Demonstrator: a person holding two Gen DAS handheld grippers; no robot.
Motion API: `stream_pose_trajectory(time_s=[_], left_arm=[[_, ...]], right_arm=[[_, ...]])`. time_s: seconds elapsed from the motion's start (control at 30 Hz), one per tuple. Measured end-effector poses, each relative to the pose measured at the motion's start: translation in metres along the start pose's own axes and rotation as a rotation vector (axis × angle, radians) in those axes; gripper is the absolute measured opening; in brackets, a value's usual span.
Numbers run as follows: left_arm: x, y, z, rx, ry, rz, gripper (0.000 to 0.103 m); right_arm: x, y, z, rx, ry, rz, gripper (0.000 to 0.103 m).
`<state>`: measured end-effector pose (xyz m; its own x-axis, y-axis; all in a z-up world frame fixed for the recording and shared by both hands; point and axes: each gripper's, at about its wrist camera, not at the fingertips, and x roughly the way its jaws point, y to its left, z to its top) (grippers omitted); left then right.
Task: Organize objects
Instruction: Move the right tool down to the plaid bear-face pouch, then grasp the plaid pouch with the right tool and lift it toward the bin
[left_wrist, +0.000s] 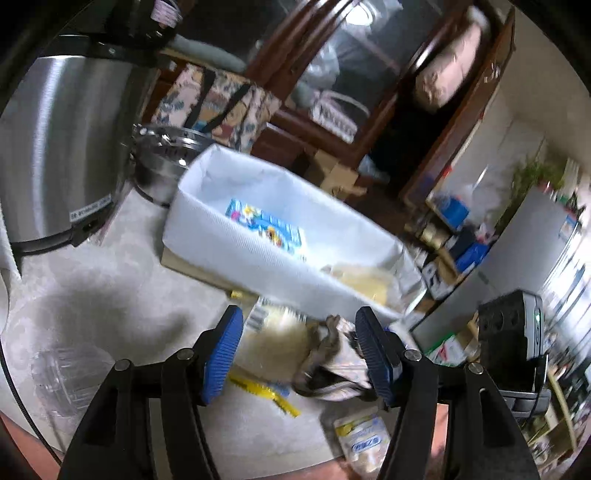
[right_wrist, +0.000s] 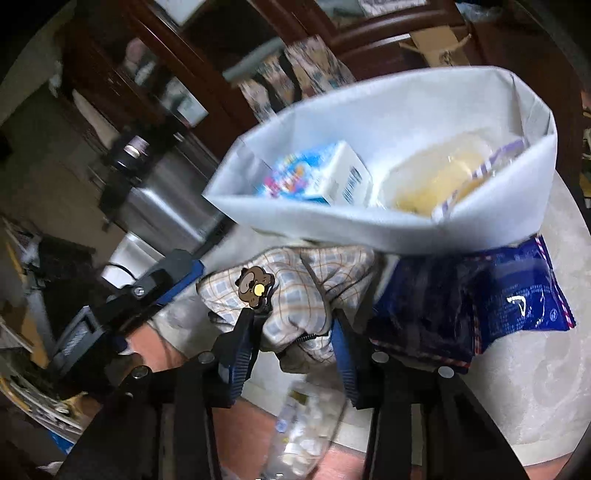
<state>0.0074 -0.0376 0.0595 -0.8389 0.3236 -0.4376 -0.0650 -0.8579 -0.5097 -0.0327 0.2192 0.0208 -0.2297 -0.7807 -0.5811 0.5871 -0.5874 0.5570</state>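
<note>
A plaid fabric pouch (right_wrist: 295, 295) with a brown bear badge lies on the pale tablecloth in front of a white fabric bin (right_wrist: 369, 229). My right gripper (right_wrist: 291, 347) is shut on the pouch, and the cloth bunches between its blue pads. In the left wrist view the same pouch (left_wrist: 332, 358) lies beside the right-hand pad of my left gripper (left_wrist: 299, 350), which stands open over it and over a clear pack of pale contents (left_wrist: 269, 332). The bin (left_wrist: 258, 254) holds a blue and white box (left_wrist: 266, 225) and a yellowish bag (left_wrist: 362, 280).
A dark blue snack bag (right_wrist: 480, 299) lies right of the pouch, against the bin. A yellow strip (left_wrist: 262, 391) and a small sachet (left_wrist: 362, 435) lie near the table edge. A large steel urn (left_wrist: 55, 147) and a small steel pot (left_wrist: 162, 162) stand at the left.
</note>
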Motion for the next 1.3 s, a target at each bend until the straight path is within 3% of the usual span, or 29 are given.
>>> stream_pose_trajectory(time_s=[0.13, 0.43, 0.57, 0.67, 0.77, 0.93, 1.13, 1.3], left_arm=[[-0.005, 0.002, 0.003, -0.021, -0.035, -0.002, 0.065], [-0.001, -0.002, 0.000, 0.007, -0.014, 0.008, 0.065], [-0.002, -0.004, -0.001, 0.016, -0.020, 0.007, 0.065], [-0.002, -0.012, -0.002, 0.058, -0.026, 0.020, 0.065], [0.006, -0.022, -0.003, 0.102, 0.015, 0.004, 0.065], [0.029, -0.048, 0.000, 0.205, 0.087, 0.063, 0.065], [0.051, -0.073, 0.022, 0.276, 0.156, 0.066, 0.065], [0.068, -0.079, 0.043, 0.290, 0.168, 0.058, 0.065]], right_arm=[[-0.017, 0.008, 0.003, -0.021, -0.077, 0.076, 0.035], [-0.049, 0.003, 0.008, 0.017, -0.219, 0.165, 0.035], [-0.076, 0.000, 0.008, 0.044, -0.347, 0.214, 0.035], [-0.098, 0.007, 0.009, 0.025, -0.479, 0.191, 0.035], [-0.104, 0.014, 0.020, 0.021, -0.543, 0.087, 0.035], [-0.087, 0.017, 0.043, 0.032, -0.516, -0.122, 0.035], [-0.060, 0.005, 0.080, 0.098, -0.423, -0.147, 0.035], [-0.040, -0.008, 0.095, 0.033, -0.391, -0.198, 0.035]])
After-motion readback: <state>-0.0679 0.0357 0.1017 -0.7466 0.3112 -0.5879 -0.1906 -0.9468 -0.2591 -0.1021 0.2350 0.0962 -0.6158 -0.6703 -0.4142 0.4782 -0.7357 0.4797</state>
